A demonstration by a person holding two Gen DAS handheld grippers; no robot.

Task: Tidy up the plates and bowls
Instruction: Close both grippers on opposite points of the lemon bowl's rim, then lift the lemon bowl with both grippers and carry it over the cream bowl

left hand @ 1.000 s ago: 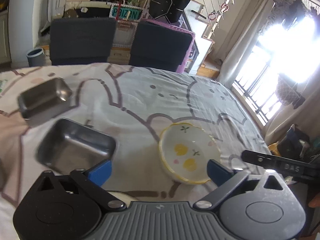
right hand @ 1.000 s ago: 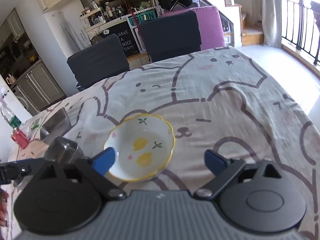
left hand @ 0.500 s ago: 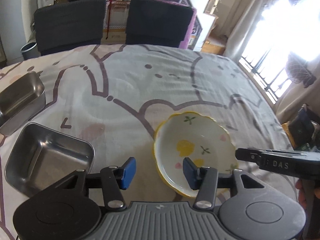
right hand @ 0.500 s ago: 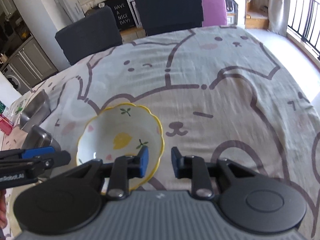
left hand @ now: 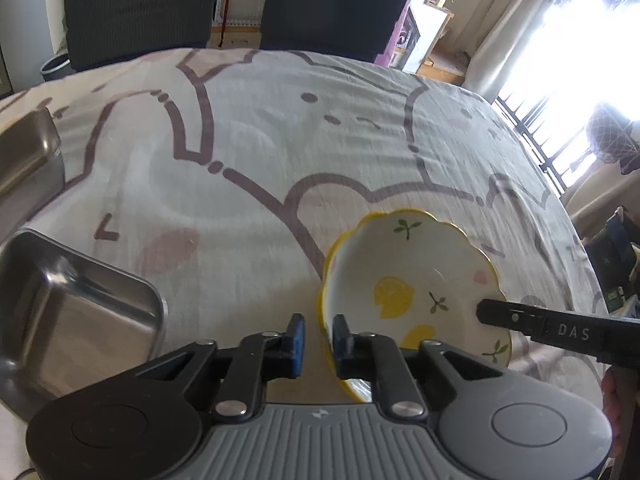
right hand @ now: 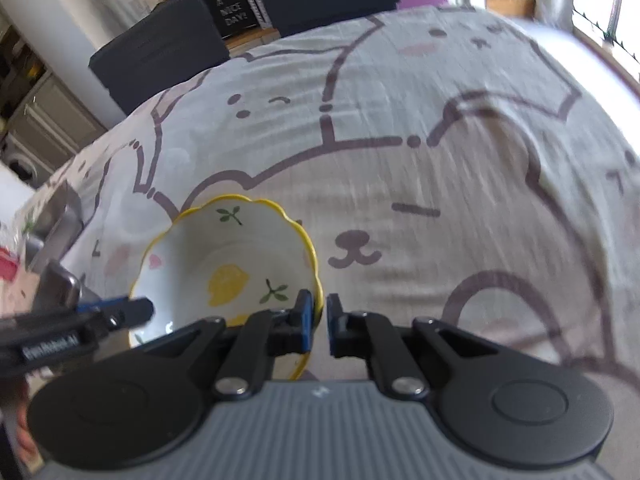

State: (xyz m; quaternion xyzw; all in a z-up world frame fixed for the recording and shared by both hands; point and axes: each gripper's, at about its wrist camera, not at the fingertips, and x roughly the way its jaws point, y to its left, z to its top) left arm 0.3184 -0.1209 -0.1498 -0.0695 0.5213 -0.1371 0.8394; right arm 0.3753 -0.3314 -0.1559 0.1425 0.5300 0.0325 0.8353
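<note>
Two steel trays are sitting at the left edge of the left wrist view. The near steel tray (left hand: pixel 76 312) is rectangular with rounded corners, shiny inside, nothing in it. The far steel tray (left hand: pixel 28 160) is only partly showing, so I can't tell what it's holding. In the right wrist view both are blurring out at the left edge.

The ceramic bowl (left hand: pixel 412 284) is also holding nothing. It's resting on the bear-print tablecloth (left hand: pixel 280 140), right of the near tray and well apart from it, toward the near side of the table. It's looking white inside, with a scalloped yellow rim, yellow lemon prints, small green leaf sprigs and a couple of faint pink marks. It's appearing slightly tilted in the left view, though the fisheye may be doing that.

The left gripper (left hand: pixel 318 338) is straddling the bowl's left rim: one blue pad outside, the other inside, jaws having just been closing and now nearly together, pinching the wall. The right gripper (right hand: pixel 318 322) is doing the same on the opposite rim (right hand: pixel 316 280): blue pad inside, the other pad outside, jaws having just been closing and now clamping the edge. Each gripper is poking into the other's view from the side.

Two dark chairs (left hand: pixel 140 16) are standing at the far side of the table.
</note>
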